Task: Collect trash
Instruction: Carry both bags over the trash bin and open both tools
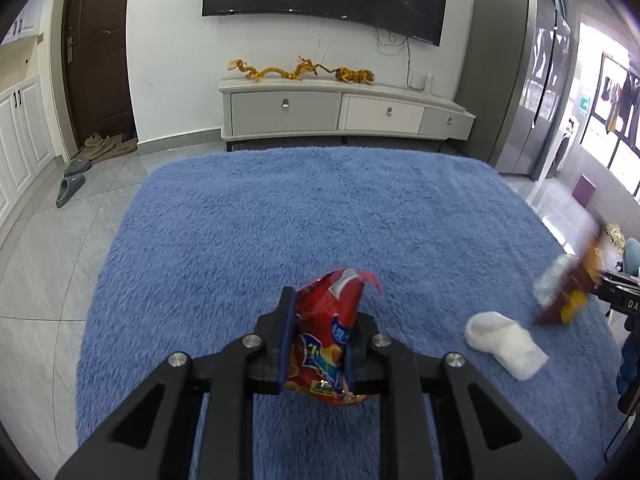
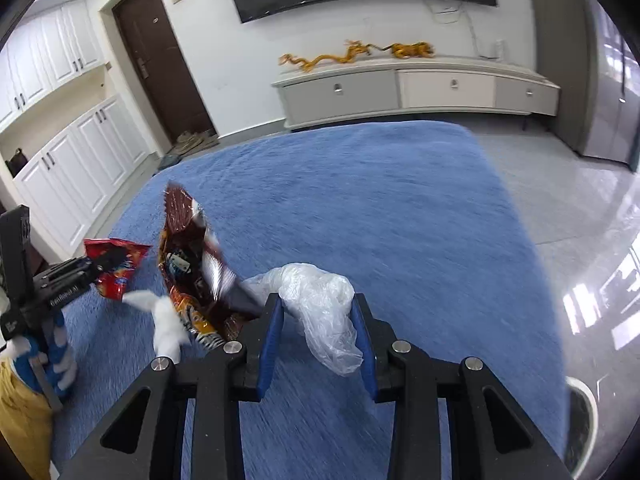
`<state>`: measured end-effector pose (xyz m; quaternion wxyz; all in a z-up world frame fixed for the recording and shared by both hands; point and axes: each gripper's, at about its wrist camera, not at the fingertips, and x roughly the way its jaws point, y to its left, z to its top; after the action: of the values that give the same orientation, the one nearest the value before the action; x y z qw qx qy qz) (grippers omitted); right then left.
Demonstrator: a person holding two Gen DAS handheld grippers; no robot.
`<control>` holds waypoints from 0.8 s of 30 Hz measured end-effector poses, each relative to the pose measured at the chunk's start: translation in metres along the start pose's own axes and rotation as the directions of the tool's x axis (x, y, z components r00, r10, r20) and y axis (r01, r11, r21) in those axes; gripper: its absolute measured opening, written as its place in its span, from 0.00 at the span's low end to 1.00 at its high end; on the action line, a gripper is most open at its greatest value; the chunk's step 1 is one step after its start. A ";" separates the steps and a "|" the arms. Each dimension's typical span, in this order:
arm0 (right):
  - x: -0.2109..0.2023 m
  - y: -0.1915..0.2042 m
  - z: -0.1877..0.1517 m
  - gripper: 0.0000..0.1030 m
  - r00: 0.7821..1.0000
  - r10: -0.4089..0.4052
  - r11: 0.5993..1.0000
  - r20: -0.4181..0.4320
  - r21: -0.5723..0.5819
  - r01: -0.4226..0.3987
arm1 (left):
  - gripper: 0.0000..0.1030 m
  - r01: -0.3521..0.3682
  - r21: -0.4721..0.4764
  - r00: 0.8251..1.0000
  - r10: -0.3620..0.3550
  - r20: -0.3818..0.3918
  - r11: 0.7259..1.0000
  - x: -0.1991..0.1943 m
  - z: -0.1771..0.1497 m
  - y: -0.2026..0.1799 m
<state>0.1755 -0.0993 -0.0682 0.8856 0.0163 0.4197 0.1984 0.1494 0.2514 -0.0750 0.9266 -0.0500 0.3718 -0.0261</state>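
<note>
Left claw [image 1: 320, 344] clamped on red snack bag [image 1: 332, 320]; right claw [image 2: 318, 320] pinching clear plastic wrap [image 2: 320, 296], brown bag [image 2: 192, 264] alongside.

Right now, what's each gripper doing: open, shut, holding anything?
Left gripper: shut on the red snack bag.
Right gripper: shut on the clear plastic bag; a brown snack bag hangs with it.
</note>
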 end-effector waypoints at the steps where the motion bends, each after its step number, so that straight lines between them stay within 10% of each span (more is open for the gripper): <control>1: -0.008 -0.004 -0.002 0.31 1.000 -0.014 1.000 0.008 0.006 0.014 | 0.17 0.004 0.000 1.000 -0.004 0.008 1.000 -0.008 -0.001 0.000; 12: -0.097 -0.026 -0.040 0.31 0.992 -0.060 0.996 0.109 0.078 0.052 | 0.16 0.033 0.061 0.992 -0.040 0.119 0.998 -0.096 -0.001 -0.038; 24: -0.189 -0.062 -0.075 0.31 0.957 -0.131 0.981 0.260 0.175 0.086 | 0.16 0.201 0.199 0.959 -0.234 0.162 0.959 -0.149 0.013 -0.152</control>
<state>0.0327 -0.2356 0.0103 0.9398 0.0921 0.3100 0.1106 0.0490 0.1144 0.0533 0.9490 -0.0085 0.2730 -0.1572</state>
